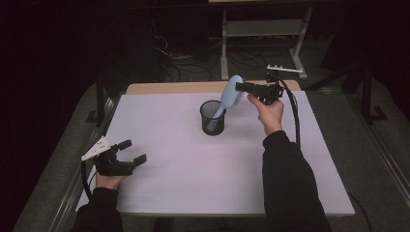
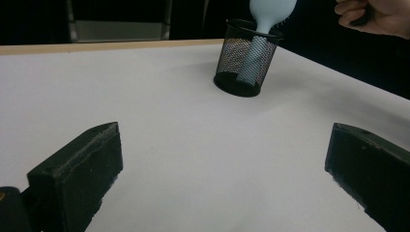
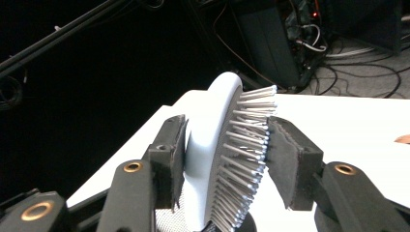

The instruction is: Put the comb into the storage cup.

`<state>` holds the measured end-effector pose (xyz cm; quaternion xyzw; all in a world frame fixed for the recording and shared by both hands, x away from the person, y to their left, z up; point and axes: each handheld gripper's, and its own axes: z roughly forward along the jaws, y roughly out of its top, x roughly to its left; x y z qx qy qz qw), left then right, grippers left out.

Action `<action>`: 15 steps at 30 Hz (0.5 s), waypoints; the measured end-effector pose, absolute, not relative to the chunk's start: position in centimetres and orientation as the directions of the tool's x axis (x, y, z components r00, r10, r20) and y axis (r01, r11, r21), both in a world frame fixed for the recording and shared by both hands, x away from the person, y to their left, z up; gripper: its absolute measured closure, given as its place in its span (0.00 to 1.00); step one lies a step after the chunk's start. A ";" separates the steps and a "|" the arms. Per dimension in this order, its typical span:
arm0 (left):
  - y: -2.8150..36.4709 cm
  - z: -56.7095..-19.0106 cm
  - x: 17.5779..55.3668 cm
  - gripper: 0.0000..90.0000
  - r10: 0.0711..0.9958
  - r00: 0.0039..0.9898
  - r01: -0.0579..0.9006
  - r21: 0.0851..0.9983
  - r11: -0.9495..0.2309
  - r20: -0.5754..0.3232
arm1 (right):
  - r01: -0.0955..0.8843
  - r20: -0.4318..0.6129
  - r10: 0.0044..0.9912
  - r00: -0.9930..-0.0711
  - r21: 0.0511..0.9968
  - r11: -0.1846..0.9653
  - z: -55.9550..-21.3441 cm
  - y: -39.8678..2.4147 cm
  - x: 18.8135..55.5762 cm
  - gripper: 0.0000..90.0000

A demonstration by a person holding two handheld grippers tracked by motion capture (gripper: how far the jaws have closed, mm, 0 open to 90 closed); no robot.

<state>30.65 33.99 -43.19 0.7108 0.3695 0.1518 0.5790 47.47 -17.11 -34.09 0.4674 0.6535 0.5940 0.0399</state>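
1. High view: one brush [image 1: 232,92], pale blue, stands handle-down in one black mesh cup [image 1: 212,117] near the middle of the white table [image 1: 183,183]. The right gripper [image 1: 243,87] comes in level from the right, with its jaws around the brush head, above the cup's rim. The left gripper [image 1: 133,152] rests at the near left corner, well apart from the cup, with its jaws spread and nothing between them.

2. Left gripper view: the two black jaws stand wide over bare table. Farther off, the cup holds the brush's handle, which leans against the rim – the head rises out of the top, and the right hand [image 2: 374,17] is beside it.

3. Right gripper view: the brush head sits between the two pads [image 3: 290,159]. The left pad lies against the smooth back; the right pad stands at the bristle tips (touching or just clear, I cannot tell). The jaws look loosened rather than clamped, so I judge the step to be letting go of the brush into the cup.

4. To do this well: open evenly, let the handle settle on the cup's bottom, then draw the gripper straight back – not sideways, or the bristles may snag a pad and tip the cup.

5. Count: one brush, one cup, two grippers.
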 end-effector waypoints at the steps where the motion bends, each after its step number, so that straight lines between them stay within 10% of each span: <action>1: 34.0 -43.2 30.7 0.00 0.700 0.682 0.353 0.934 -0.058 -0.214 | 0.563 0.503 0.657 -0.562 0.814 -0.141 -34.1 -17.1 47.5 0.54; 15: 33.8 -43.2 30.7 0.00 0.699 0.685 0.353 0.933 -0.072 -0.206 | 0.567 0.509 0.627 -0.590 0.814 -0.126 -34.1 -17.9 47.1 0.29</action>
